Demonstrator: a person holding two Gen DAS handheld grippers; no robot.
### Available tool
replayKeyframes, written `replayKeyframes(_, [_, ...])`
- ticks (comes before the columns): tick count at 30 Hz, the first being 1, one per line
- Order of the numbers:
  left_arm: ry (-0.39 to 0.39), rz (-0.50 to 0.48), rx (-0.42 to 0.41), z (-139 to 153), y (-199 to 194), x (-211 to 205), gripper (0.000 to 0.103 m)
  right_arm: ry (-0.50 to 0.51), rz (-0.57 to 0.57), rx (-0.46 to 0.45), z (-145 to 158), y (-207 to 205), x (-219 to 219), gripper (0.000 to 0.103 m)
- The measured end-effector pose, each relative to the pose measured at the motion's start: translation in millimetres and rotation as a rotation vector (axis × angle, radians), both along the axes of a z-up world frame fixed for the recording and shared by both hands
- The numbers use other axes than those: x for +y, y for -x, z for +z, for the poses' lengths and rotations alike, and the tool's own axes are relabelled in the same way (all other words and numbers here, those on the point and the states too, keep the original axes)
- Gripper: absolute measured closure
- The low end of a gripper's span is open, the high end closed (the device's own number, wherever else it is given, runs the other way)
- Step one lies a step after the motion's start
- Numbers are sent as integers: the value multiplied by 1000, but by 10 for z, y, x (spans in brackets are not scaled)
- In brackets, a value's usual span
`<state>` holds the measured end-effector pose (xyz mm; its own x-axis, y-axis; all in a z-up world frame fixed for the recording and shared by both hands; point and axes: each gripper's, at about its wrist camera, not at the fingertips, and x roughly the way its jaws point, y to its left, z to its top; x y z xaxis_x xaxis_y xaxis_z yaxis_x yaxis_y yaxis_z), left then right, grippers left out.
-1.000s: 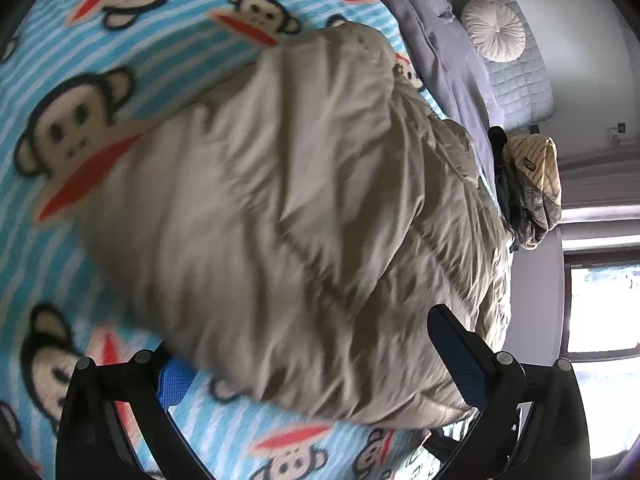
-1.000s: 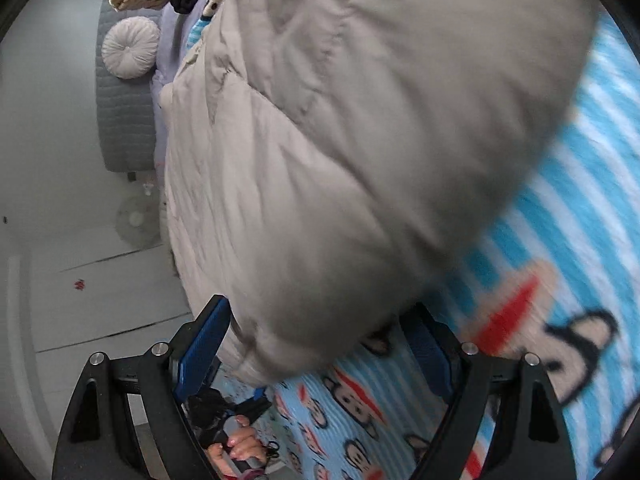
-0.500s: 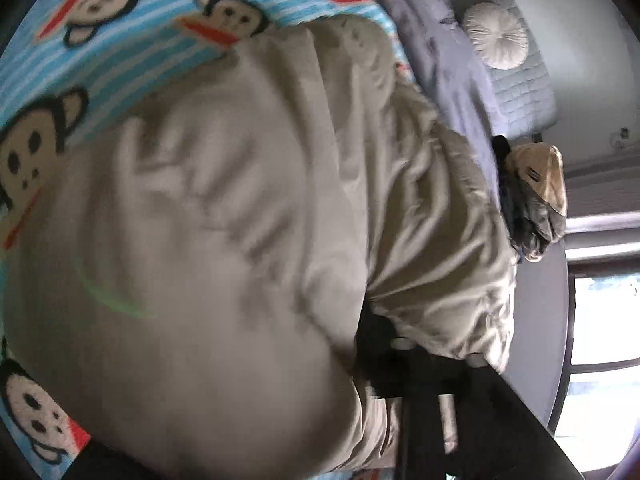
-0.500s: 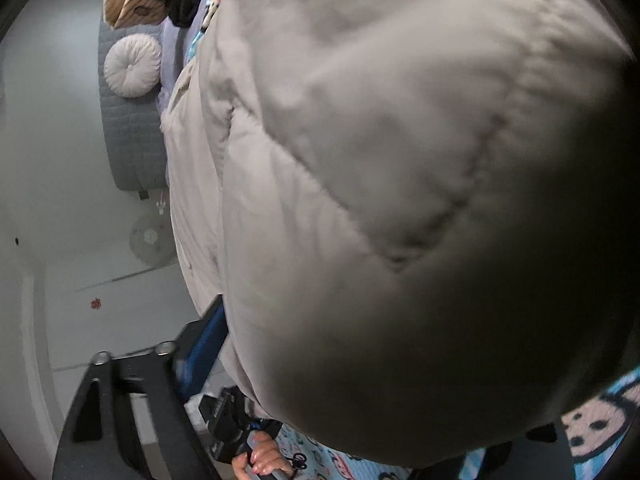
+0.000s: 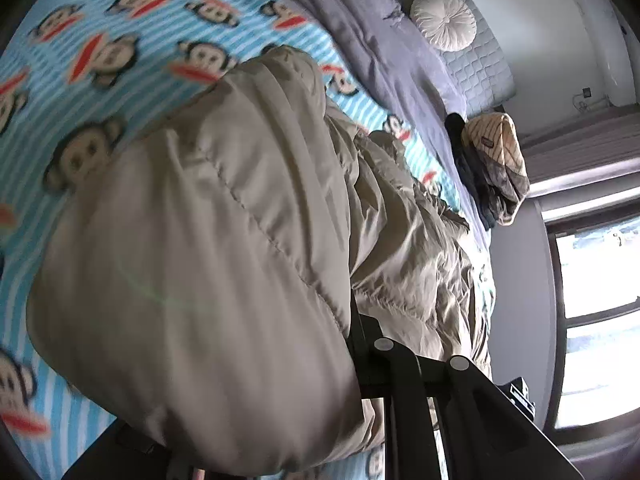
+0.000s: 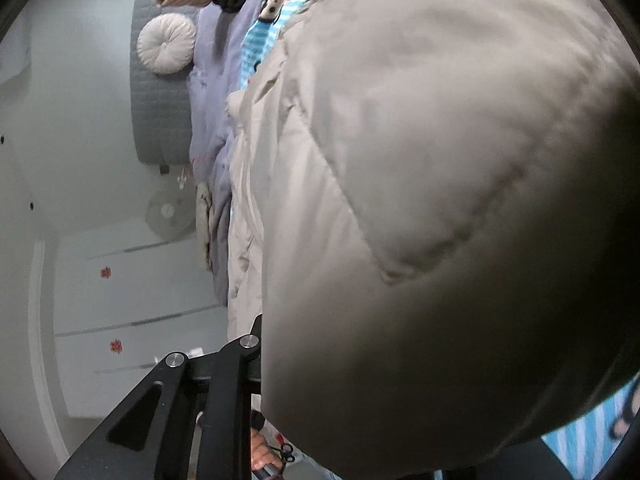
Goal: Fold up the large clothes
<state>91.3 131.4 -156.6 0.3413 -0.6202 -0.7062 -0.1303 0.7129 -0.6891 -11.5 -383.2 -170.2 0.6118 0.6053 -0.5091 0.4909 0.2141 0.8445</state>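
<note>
The beige puffer jacket (image 5: 224,280) lies bunched on the monkey-print blanket (image 5: 120,52) over the bed — its near hem pinched by both closing grippers, the left gripper (image 5: 356,344) and the right gripper (image 6: 260,344), padding bulging over each lens.

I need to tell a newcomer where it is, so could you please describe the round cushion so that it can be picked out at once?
Start at the bed under the blue striped monkey-print blanket and go to its far end, to the grey quilted headboard. The round cushion leans there, beside the lilac-grey duvet. It alone is white, disc-shaped, pleated around a centre button.
</note>
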Motion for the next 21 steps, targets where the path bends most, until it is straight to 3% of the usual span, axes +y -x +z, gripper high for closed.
replayKeyframes(9, [-34, -63, 109, -122, 1018, 301, 84, -81, 35, 68, -130, 867, 170, 80])
replayKeyframes(15, [-74, -63, 214, -446, 1258, 337, 82, -84, 36, 169, -382, 1257, 276, 77])
replayKeyframes(16, [-82, -56, 223, -471, 1253, 326, 80, -82, 30, 181, -419, 1259, 278, 76])
replayKeyframes(19, [-190, -66, 244, -414, 1229, 288, 56, -54, 47, 208, -424, 1226, 278, 65])
replayKeyframes(21, [-243, -85, 247, -351, 1227, 316, 52, -33, 89, 240, -373, 1276, 246, 58])
